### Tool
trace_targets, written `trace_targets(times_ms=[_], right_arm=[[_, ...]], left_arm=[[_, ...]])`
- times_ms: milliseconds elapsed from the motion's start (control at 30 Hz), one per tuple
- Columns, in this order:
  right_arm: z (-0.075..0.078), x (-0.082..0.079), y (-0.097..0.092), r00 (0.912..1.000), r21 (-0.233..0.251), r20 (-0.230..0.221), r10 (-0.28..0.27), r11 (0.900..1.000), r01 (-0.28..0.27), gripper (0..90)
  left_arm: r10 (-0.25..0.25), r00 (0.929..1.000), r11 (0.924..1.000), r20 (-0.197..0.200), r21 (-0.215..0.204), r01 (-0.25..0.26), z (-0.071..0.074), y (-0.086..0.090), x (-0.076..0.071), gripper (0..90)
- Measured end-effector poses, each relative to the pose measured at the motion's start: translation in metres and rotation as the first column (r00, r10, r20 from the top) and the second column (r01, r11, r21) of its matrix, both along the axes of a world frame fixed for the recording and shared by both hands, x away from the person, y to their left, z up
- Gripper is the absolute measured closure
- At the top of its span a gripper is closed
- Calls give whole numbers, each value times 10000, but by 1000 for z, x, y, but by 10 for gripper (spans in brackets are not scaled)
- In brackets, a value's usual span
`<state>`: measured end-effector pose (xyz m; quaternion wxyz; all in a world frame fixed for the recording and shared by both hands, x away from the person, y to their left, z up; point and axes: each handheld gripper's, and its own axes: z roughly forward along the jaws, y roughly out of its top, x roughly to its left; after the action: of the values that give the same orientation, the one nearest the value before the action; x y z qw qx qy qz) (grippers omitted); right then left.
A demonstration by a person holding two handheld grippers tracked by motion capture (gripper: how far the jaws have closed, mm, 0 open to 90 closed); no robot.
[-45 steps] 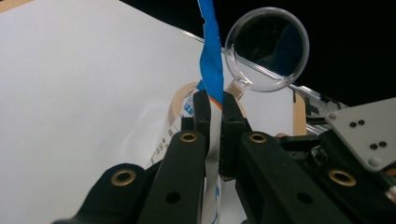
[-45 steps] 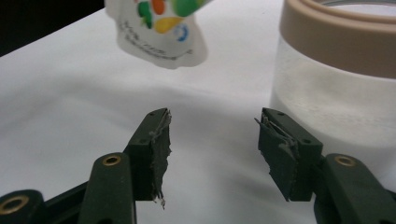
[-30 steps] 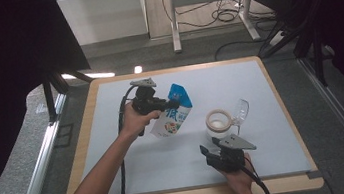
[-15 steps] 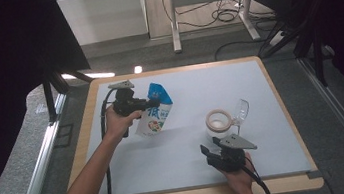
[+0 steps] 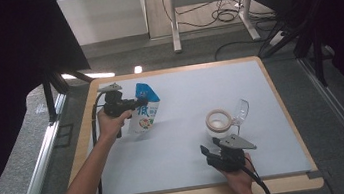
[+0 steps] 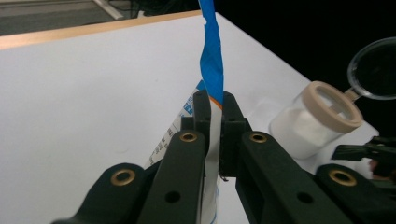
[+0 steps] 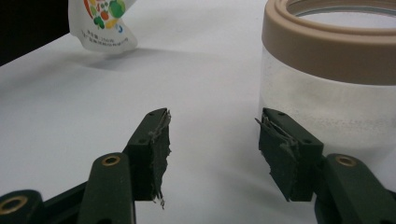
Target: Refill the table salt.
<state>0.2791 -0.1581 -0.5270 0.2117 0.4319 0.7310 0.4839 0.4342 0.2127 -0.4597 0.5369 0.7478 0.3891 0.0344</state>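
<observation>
While the left claw stays clenched on the blue top edge of the pouch, the bag hangs near the bench's left side, its bottom close to the white surface. Over on the right, the right claw sits released, jaws apart, just in front of the open jar of white powder. Looks like set-down time: lower gently, then let go.

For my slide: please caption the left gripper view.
Left claw shut on the blue-topped pouch, open jar beyond.
</observation>
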Motion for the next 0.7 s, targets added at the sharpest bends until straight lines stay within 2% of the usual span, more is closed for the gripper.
trace_targets(times_ms=[67,200,367,700], right_arm=[[0,0,0,10000,-3,11,0,10000,0,435],[0,0,-1,10000,-6,2,-26,10000,26,435],[2,0,-2,10000,30,36,-67,10000,67,435],[2,0,-2,9999,22,81,-68,10000,68,431]], left_arm=[[81,10000,9998,-13,-208,-81,-3,5,-1,895],[382,9992,9987,148,-337,-377,-6,16,-7,892],[701,9969,9972,357,-274,-691,-7,28,-20,889],[849,9931,9963,816,53,-856,-10,38,-36,875]])
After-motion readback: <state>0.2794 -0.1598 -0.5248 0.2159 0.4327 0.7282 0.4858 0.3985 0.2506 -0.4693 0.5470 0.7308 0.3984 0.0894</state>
